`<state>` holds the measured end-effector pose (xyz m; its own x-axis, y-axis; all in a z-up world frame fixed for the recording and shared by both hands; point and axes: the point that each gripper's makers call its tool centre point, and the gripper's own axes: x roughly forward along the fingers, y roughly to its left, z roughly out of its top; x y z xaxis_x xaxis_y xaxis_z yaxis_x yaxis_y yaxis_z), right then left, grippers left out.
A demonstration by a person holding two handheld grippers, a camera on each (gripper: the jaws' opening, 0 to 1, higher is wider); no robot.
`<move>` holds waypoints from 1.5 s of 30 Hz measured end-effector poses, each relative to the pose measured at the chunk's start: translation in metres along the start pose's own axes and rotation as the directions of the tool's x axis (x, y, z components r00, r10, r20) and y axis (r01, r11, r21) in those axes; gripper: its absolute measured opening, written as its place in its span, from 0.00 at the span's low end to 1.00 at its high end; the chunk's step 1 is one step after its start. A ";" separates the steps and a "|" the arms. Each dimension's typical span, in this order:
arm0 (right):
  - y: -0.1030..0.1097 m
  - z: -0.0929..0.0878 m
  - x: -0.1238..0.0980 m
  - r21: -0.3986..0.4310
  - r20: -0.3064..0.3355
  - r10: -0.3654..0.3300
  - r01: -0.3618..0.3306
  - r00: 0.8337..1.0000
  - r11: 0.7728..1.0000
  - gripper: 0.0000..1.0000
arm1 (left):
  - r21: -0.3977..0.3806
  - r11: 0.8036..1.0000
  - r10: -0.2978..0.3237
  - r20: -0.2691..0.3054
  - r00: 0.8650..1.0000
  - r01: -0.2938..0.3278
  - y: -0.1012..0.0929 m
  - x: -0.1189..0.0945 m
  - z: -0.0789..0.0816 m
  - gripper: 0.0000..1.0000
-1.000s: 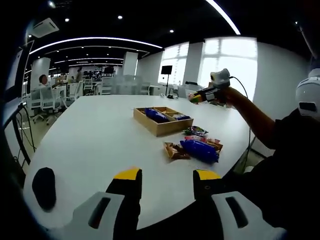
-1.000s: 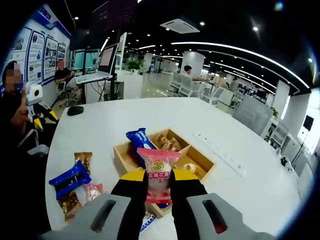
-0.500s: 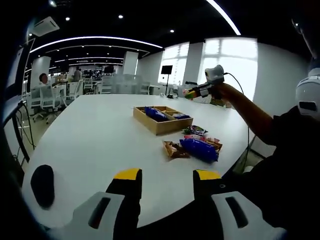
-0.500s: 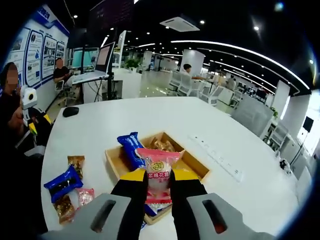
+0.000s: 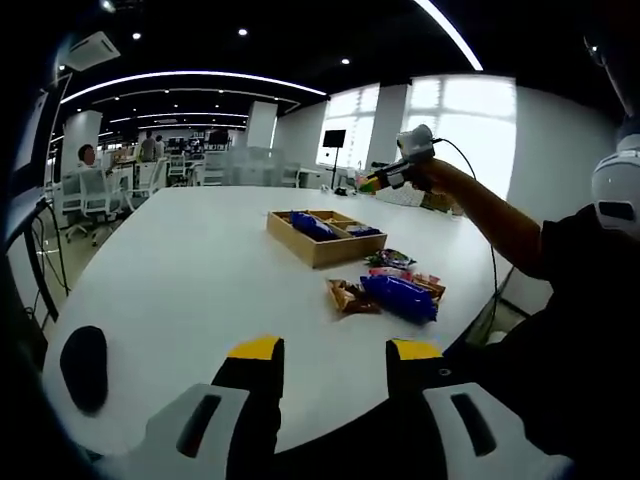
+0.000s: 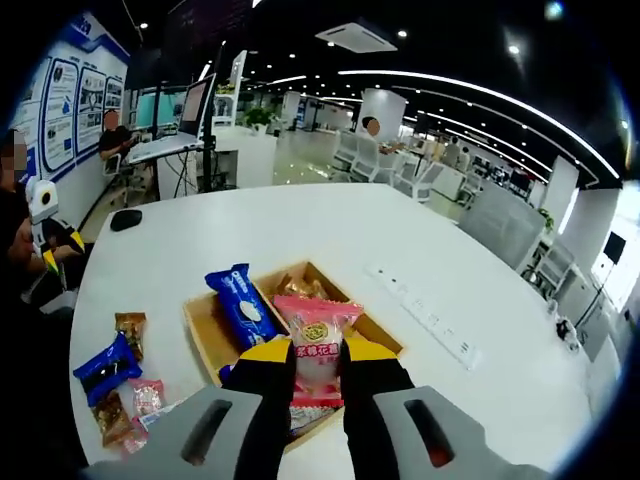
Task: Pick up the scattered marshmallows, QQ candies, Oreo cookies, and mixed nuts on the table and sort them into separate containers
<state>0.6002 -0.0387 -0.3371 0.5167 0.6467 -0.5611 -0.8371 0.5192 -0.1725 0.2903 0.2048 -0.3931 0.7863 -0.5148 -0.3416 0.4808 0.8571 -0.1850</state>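
Your left hand-held gripper [image 5: 330,352] idles, jaws apart, over the surface [image 5: 200,270]. Your right hand-held gripper [image 6: 315,352] is clamped on the pink marshmallow pack [image 6: 316,345], above the wooden tray [image 6: 200,335]. Next, probably: lower into a free compartment, then release.

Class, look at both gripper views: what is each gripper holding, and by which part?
The right gripper grips a pink snack packet by its lower half. The left gripper's jaws are apart, holding nothing.

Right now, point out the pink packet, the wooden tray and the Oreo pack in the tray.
pink packet [image 6: 316,345], right gripper view, its printed front.
wooden tray [image 6: 197,335], right gripper view, near wall.
Oreo pack [image 6: 240,308], right gripper view, wrapper's middle.
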 end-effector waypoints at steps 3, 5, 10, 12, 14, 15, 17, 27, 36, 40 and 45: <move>-0.006 0.000 0.010 0.008 -0.017 0.004 -0.004 1.000 1.000 0.14 | -0.003 1.000 0.000 -0.003 1.000 0.000 0.000 0.000 -0.001 0.46; -0.008 -0.001 0.015 0.014 -0.024 0.008 -0.008 1.000 1.000 0.14 | -0.003 1.000 0.001 -0.005 1.000 -0.001 0.000 0.000 -0.001 0.46; -0.011 -0.003 0.023 0.024 -0.038 0.014 -0.013 0.999 1.000 0.14 | -0.002 1.000 0.003 -0.003 1.000 -0.003 0.000 0.000 0.000 0.46; -0.013 -0.003 0.027 0.028 -0.044 0.015 -0.013 0.999 1.000 0.14 | -0.002 1.000 0.004 -0.004 1.000 -0.004 0.000 0.000 0.000 0.46; -0.015 -0.003 0.031 0.032 -0.053 0.017 -0.015 0.998 0.999 0.14 | -0.003 1.000 0.004 -0.006 1.000 -0.004 0.000 0.000 0.000 0.46; -0.016 -0.003 0.033 0.033 -0.057 0.017 -0.015 0.998 0.999 0.14 | -0.003 1.000 0.004 -0.007 1.000 -0.004 0.000 0.000 0.000 0.46; -0.017 -0.003 0.036 0.034 -0.063 0.018 -0.016 0.998 0.999 0.14 | -0.002 1.000 0.004 -0.008 1.000 -0.004 -0.001 0.000 0.000 0.46; -0.025 -0.008 0.057 0.042 -0.116 0.022 -0.017 0.993 0.999 0.14 | -0.002 1.000 0.008 -0.005 1.000 -0.008 -0.001 -0.002 0.001 0.46; -0.027 -0.018 0.074 0.055 -0.170 0.027 -0.018 0.985 0.998 0.14 | -0.009 1.000 0.009 -0.005 1.000 -0.009 -0.001 -0.004 -0.002 0.46; -0.028 -0.027 0.085 0.063 -0.201 0.030 -0.018 0.979 0.998 0.14 | -0.011 1.000 0.011 -0.006 1.000 -0.011 0.001 -0.005 -0.002 0.46; -0.034 -0.037 0.092 0.070 -0.234 0.022 -0.006 0.972 0.998 0.15 | -0.015 1.000 0.014 -0.006 1.000 -0.014 0.001 -0.005 -0.004 0.46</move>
<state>0.6690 -0.0175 -0.4128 0.4419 0.5091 -0.7387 -0.8252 0.5536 -0.1121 0.2854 0.2089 -0.3948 0.7905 -0.5027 -0.3499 0.4640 0.8644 -0.1936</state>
